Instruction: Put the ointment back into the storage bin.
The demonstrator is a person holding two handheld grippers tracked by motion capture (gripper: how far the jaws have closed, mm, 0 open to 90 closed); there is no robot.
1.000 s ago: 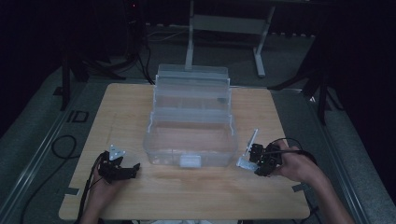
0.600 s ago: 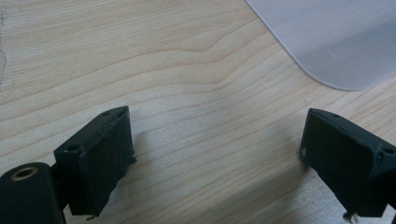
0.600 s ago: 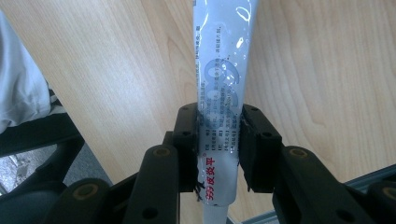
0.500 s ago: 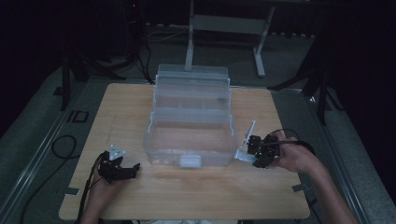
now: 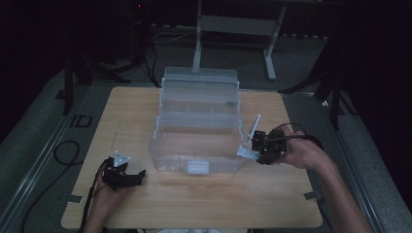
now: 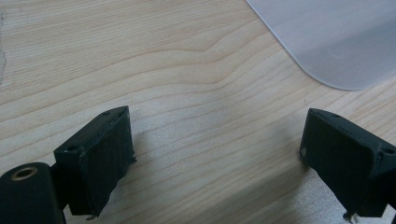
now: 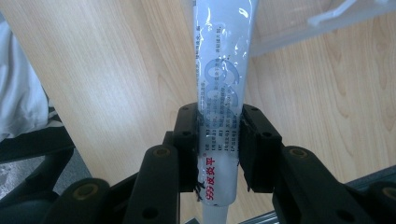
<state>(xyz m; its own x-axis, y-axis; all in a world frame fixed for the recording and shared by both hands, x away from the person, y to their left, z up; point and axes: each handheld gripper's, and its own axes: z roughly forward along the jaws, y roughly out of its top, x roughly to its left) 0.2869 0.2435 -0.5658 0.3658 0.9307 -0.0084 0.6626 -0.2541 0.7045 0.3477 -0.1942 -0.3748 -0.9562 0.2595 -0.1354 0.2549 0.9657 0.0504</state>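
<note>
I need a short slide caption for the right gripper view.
Right gripper clamps a white printed tube above the wooden table.

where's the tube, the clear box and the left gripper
tube [image 7: 219,84], right gripper view, printed middle.
clear box [image 5: 197,167], high view, front wall.
left gripper [image 6: 215,158], left gripper view, gap between its open jaws.
</note>
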